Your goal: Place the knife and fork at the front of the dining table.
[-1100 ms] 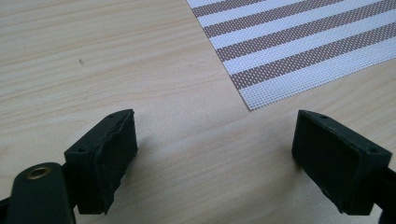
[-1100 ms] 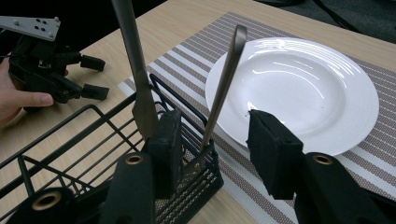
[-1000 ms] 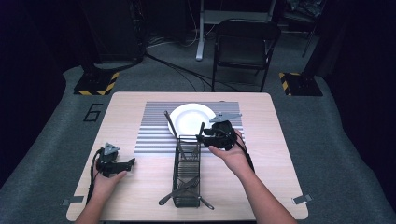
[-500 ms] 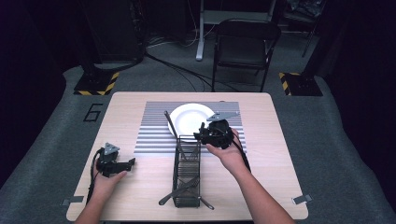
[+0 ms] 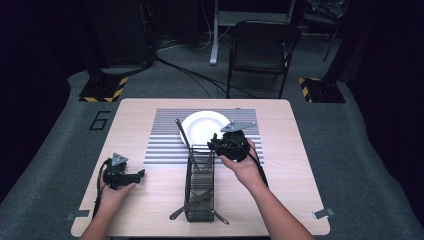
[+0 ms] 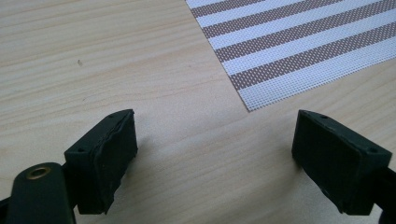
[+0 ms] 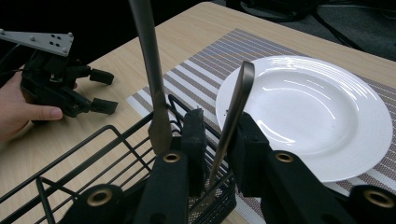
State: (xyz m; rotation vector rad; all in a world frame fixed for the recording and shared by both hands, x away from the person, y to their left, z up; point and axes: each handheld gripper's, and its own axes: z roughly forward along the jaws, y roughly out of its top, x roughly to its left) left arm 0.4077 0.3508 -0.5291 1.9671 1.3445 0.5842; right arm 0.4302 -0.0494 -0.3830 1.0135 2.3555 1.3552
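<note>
Right forearm comes in from 5 o'clock of the high view and slants toward the table's middle. The hand wraps the right gripper [image 5: 216, 144] from behind, at the far end of the wire basket [image 5: 200, 200], jaws pointing toward 9 o'clock.

In the right gripper view its jaws have just been closing. A slim metal utensil handle [image 7: 236, 109] stands between the pads [image 7: 194, 140], leaning toward 1 o'clock. The pads look close against it, but I cannot tell whether they press it. A second, flatter metal handle [image 7: 149, 65] rises just at 9 o'clock of the first, outside the jaws.

Left hand lies low at 8 o'clock of the table and holds the left gripper [image 5: 140, 173] level, jaws toward 3 o'clock. Its jaws stand wide apart over bare tabletop with nothing between them.

Materials:
- Basket: thin black wire, long and narrow, open grid; more cutlery lies across its near end.
- Plate [image 5: 205, 127]: white, round, glossy, faint ridged rim; sits at 12 o'clock of the basket.
- Placemat [image 5: 165, 140]: woven mesh, grey and white stripes.
- Table [image 5: 300, 165]: pale wood grain.
- Pads: black, matt, blocky.
</note>
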